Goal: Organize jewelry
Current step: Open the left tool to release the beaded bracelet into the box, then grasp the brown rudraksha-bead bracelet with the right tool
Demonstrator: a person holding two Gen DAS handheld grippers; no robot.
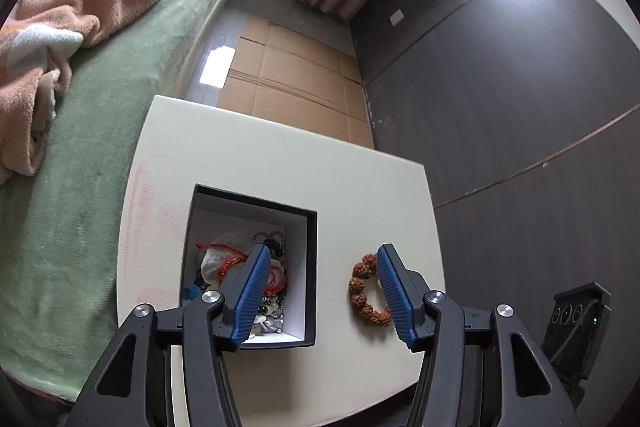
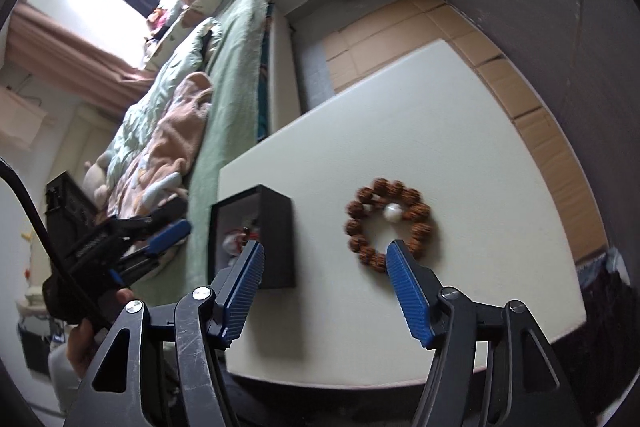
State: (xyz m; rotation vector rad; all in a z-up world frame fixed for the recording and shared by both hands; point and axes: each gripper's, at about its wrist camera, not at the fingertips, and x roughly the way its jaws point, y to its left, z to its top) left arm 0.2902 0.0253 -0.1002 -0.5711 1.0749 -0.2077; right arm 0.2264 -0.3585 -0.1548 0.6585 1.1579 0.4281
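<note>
The left tongs (image 1: 320, 255) were spread wide and held nothing, poised above the white counter (image 1: 280, 155) with one blue pad over the black box (image 1: 312, 267) and the other beside the brown bead bracelet (image 1: 366, 291). The box stood open on the counter and contained a tangle of jewelry (image 1: 240, 267), including red cord and assorted beads; individual pieces could not be told apart. The bracelet lay flat on the counter just to the right of the box, apart from it. In the right wrist view, the right tongs (image 2: 324, 247) were likewise spread and empty, with the bracelet (image 2: 388, 223), bearing one white bead (image 2: 392, 213), lying near the right-hand pad. The box (image 2: 276, 239) sat near the counter's left edge, beside the green bed (image 2: 236, 67).
</note>
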